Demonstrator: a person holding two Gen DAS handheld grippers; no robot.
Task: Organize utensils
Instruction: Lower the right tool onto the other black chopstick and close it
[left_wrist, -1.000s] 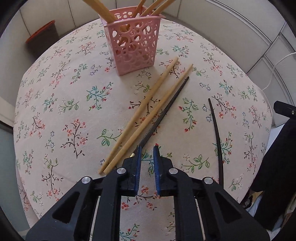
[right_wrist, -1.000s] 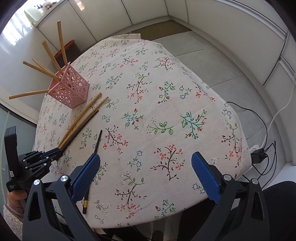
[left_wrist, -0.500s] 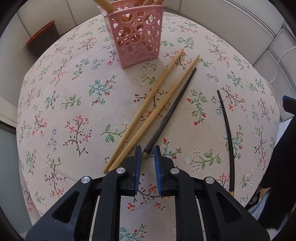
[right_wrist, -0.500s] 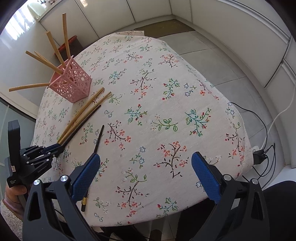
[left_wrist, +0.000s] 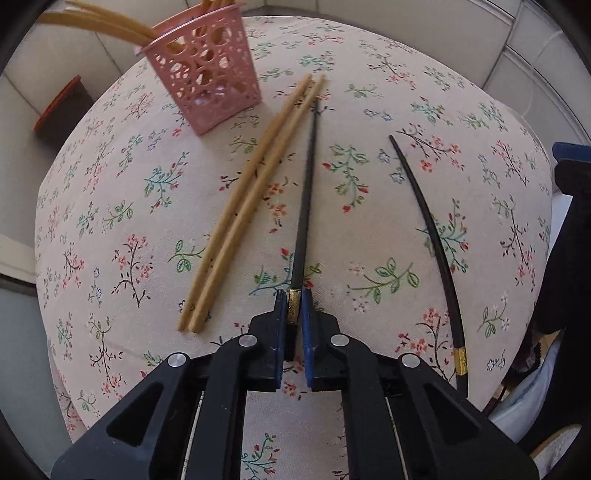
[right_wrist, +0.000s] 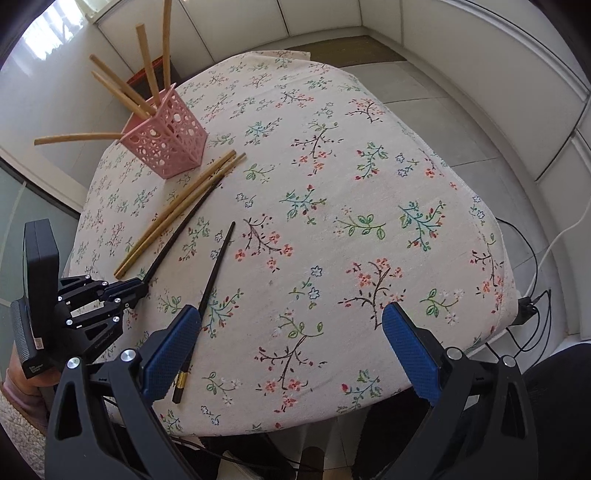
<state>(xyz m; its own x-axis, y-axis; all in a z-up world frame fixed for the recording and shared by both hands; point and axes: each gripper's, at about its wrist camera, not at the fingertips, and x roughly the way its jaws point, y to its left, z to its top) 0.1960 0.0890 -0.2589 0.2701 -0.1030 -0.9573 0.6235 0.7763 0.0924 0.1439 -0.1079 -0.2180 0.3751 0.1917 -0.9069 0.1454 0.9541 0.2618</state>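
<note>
The black chopstick (left_wrist: 306, 206) is clamped at its gold band by the left gripper (left_wrist: 294, 308), its jaws nearly shut. The right gripper (right_wrist: 291, 354) is held wide open and empty. A lift toward the pink holder (left_wrist: 207, 70) at eleven o'clock is judged next.

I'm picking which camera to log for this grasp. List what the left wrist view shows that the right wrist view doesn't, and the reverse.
Left wrist only: a close look at the left gripper, its jaws shut on the gold-banded end of a black chopstick.

Right wrist only: the right gripper, jaws wide open and empty; the cables on the floor; the left gripper's whole body from the side.

Both: the pink holder with wooden chopsticks in it, two loose wooden chopsticks lying side by side, the second black chopstick lying apart, and the floral cloth.
</note>
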